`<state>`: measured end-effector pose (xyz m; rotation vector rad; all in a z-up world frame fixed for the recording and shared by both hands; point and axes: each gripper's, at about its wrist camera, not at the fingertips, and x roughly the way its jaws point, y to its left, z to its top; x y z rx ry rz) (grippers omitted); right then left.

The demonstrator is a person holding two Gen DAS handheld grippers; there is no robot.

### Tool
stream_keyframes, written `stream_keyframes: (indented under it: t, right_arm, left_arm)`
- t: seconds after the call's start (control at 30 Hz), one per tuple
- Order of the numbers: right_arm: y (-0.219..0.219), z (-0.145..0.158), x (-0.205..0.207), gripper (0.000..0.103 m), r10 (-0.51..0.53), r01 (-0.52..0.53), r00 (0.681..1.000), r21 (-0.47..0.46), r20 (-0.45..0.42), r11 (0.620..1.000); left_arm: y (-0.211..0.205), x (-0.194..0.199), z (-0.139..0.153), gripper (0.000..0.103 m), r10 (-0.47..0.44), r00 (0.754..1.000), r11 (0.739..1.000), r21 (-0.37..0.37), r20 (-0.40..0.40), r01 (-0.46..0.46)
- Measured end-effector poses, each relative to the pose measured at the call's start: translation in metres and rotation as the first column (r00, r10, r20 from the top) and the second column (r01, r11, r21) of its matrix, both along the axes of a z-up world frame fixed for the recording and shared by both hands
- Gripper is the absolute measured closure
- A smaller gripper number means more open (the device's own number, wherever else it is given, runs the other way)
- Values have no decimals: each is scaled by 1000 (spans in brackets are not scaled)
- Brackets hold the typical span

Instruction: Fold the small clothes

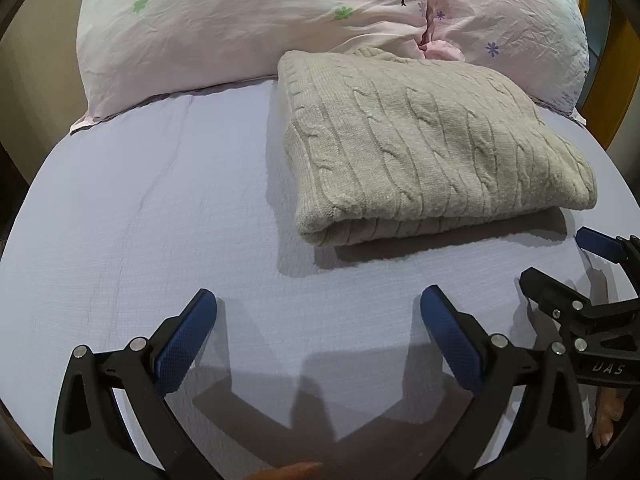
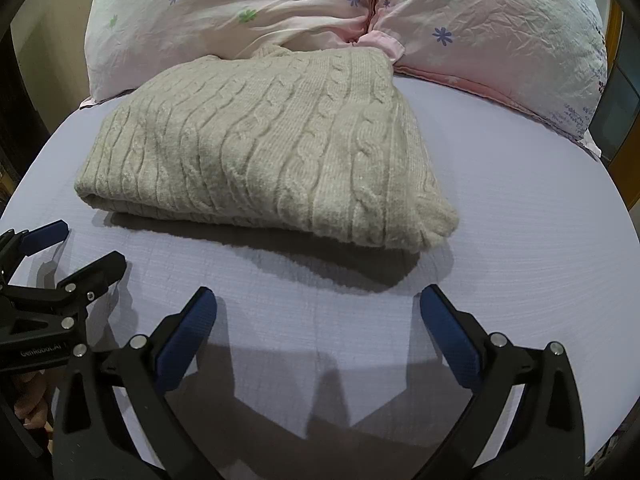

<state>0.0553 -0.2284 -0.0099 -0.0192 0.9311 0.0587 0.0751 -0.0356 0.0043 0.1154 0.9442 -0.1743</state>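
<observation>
A beige cable-knit sweater lies folded into a thick rectangle on the lilac bed sheet, its far edge against the pillows. It also shows in the right wrist view. My left gripper is open and empty, hovering over the sheet in front of the sweater's near left corner. My right gripper is open and empty, in front of the sweater's near right corner. Each gripper shows at the edge of the other's view: the right one and the left one.
Two pale pink floral pillows lie along the head of the bed behind the sweater. Lilac sheet spreads to both sides. A wooden frame stands at the far right.
</observation>
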Motion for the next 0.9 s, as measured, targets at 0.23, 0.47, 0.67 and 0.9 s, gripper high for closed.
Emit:
stream_keyframes:
  t: [0.23, 0.47, 0.67, 0.9]
  right_arm:
    - [0, 0, 0, 2, 0, 0, 1000, 0, 0, 1000]
    - [0, 0, 0, 2, -1, 1, 1000, 0, 0, 1000]
    - [0, 0, 0, 2, -2, 2, 1000, 1, 1, 1000]
    - [0, 0, 0, 2, -3, 3, 1000, 1, 1, 1000]
  left_arm:
    - [0, 0, 0, 1, 0, 1000, 1000, 0, 0, 0]
    - [0, 0, 0, 1, -1, 1000, 1000, 1, -2, 1]
    - [0, 0, 0, 1, -2, 1000, 1000, 1, -2, 2]
    - [1, -1, 0, 1, -5, 1000, 1000, 0, 3, 5]
